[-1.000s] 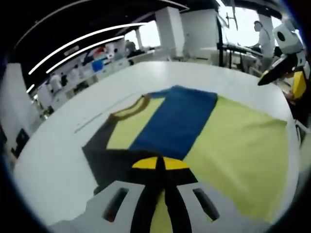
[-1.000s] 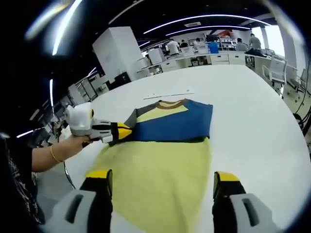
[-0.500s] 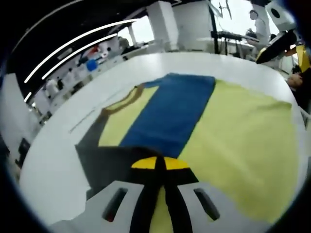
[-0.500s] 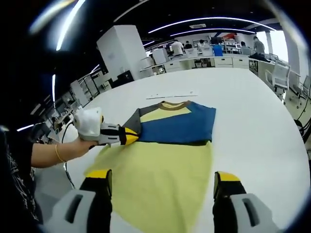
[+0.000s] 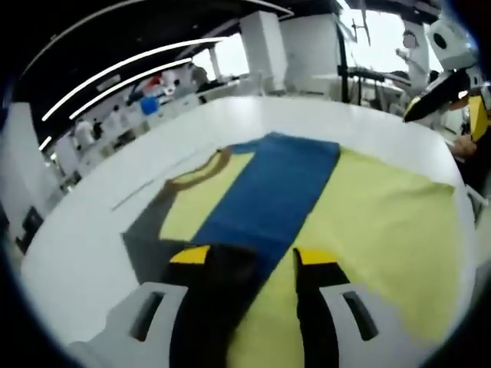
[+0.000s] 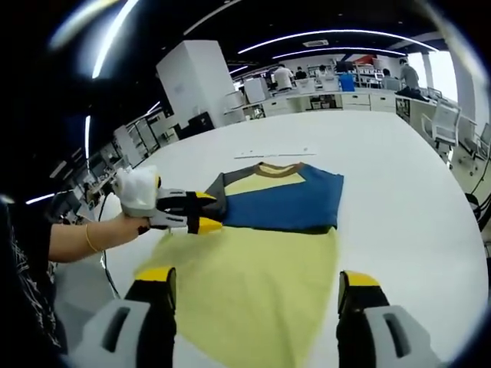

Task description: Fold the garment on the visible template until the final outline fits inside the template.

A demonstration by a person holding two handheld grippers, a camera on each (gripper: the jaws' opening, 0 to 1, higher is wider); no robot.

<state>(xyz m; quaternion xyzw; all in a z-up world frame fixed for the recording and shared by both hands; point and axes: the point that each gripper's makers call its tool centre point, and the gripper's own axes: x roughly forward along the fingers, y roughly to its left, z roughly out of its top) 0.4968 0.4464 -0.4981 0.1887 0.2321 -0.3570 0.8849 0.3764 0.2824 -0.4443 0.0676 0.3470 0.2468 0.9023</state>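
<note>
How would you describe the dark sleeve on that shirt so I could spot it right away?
Start at the big white round table, where a yellow shirt with a broad blue band lies flat. Go to its brown-trimmed collar, then sideways to the shoulder by the left gripper, whose jaws are open. There lies the dark grey sleeve, the shirt's one dark patch.

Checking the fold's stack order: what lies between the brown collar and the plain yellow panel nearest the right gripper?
A blue fabric band crosses there, in the right gripper view.
</note>
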